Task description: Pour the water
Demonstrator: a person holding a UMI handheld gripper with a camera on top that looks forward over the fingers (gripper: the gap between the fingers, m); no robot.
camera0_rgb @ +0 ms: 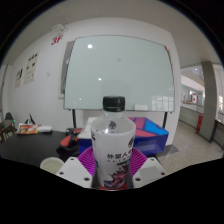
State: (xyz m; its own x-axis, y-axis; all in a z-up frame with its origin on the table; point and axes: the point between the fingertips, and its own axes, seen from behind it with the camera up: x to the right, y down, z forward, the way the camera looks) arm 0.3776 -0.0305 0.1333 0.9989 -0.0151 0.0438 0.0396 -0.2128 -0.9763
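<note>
- Gripper view: a clear plastic bottle [113, 148] stands upright between the two fingers of the gripper [112, 170], its rounded shoulders tapering to a short neck with a black screw cap [114, 102].
- A white label with printed characters wraps the bottle's body; lower down the label turns pink and purple.
- The jaws pinch the bottle: the pale finger blocks [74, 172] sit against its sides low on the body, with no gap showing on either side.
- Behind the bottle lies a dark counter [40, 148], smooth and matte.
- Just behind the bottle on the right sits a boxy blue tray [152, 128] with a pink lining inside.
- A purple slatted piece [88, 157] shows low beside the bottle on the left; what it belongs to cannot be told.
- A large, glossy whiteboard [118, 72] fills the wall beyond, with reflected ceiling lights on it.
- Paper posters [30, 68] hang on the white wall to the left.
</note>
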